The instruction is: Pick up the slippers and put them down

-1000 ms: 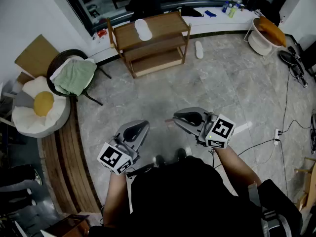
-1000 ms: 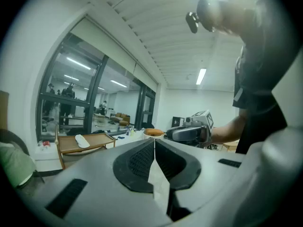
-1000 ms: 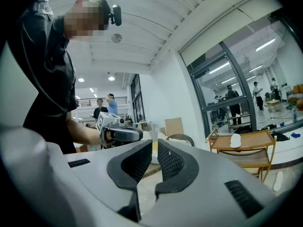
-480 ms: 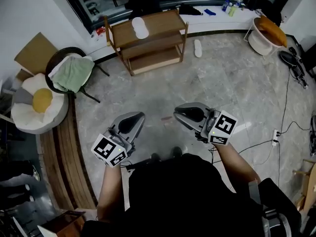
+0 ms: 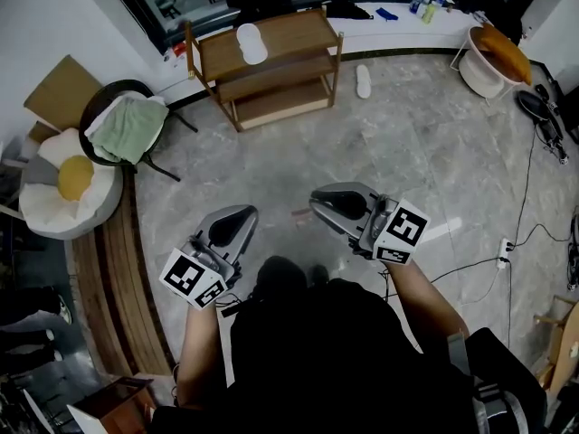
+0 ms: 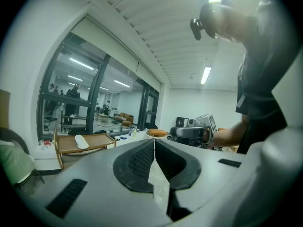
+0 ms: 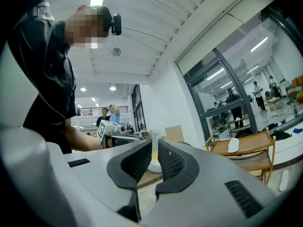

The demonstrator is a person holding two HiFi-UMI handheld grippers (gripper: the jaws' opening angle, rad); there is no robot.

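One white slipper (image 5: 247, 43) lies on the top board of a wooden shelf (image 5: 298, 33) at the far side of the floor; it also shows in the left gripper view (image 6: 81, 142). A second white slipper (image 5: 363, 81) lies on the marble floor right of the shelf. My left gripper (image 5: 239, 215) is held level in front of the person, far from both slippers, its pads pressed together (image 6: 155, 144) with nothing in them. My right gripper (image 5: 322, 204) hangs beside it, jaws drawn to a thin slit (image 7: 155, 148) and empty.
A round chair with a green cloth (image 5: 127, 129) and an egg-shaped cushion (image 5: 68, 183) stand at the left beside a curved wooden floor strip (image 5: 109, 269). A white basin (image 5: 493, 57) sits at the far right. Cables and a power strip (image 5: 507, 242) lie on the right.
Both grippers have drifted a little to the left in the head view, jaws unchanged and empty. The shelf and slippers sit slightly higher in the frame.
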